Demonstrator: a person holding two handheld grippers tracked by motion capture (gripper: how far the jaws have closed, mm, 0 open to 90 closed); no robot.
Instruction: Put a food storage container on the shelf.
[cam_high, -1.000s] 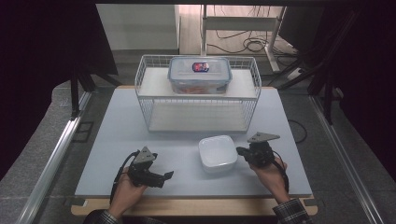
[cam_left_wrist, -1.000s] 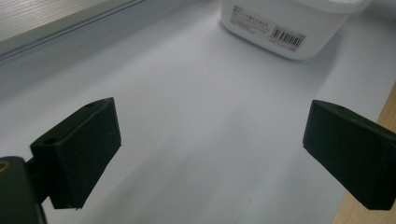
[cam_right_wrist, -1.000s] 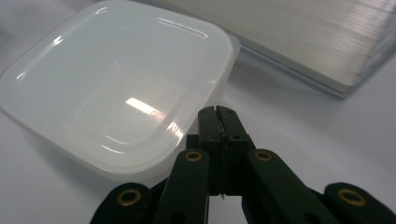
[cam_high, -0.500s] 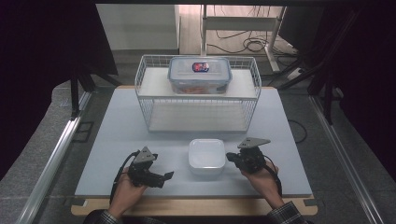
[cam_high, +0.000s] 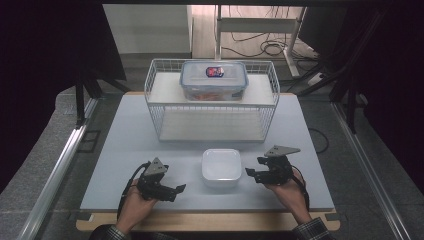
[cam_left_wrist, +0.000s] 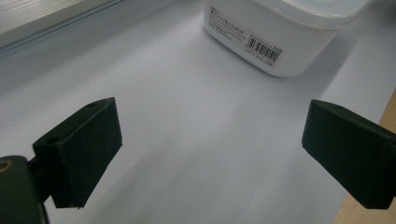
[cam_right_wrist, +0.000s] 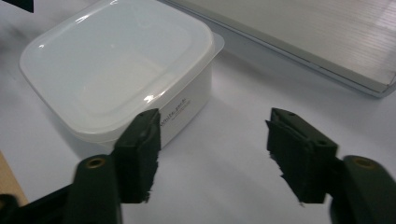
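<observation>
Since the earlier high-view pics the white lidded plastic box (cam_high: 221, 166) has slid left and toward the person, and now sits on the table's near-centre, just in front of the wire basket (cam_high: 212, 105). Right gripper (cam_high: 254, 173) came along w/ it; its jaws have just been opening and nothing is between them now. In the right gripper view the box (cam_right_wrist: 119, 70) lies ahead and to one side of the gripper (cam_right_wrist: 212, 140), one pad close to the box wall but apart from it, the gap between the jaws showing bare table. So I'd read it as: box released, placement step done, right hand free to pull back.

Left gripper (cam_high: 177, 189) rests low on the table near the front edge, jaws spread wide, holding nothing. In its own view the gripper (cam_left_wrist: 210, 154) looks across bare surface at the box (cam_left_wrist: 280, 37), barcode label facing it, well apart. Left hand (cam_high: 135, 202) looks parked where it was.

Surface: pale blue-grey mat (cam_high: 125, 150) over a wood-edged table (cam_high: 200, 221), flat and smooth, so the box prob slides easily if nudged. Wire basket stands at the far side, w/ a clear lidded food container (cam_high: 214, 80) on its upper shelf, blue clips, red label on the lid; lower level looks empty. Room is dim, dark curtains both sides, cables on the floor beyond, metal rail along the left.
</observation>
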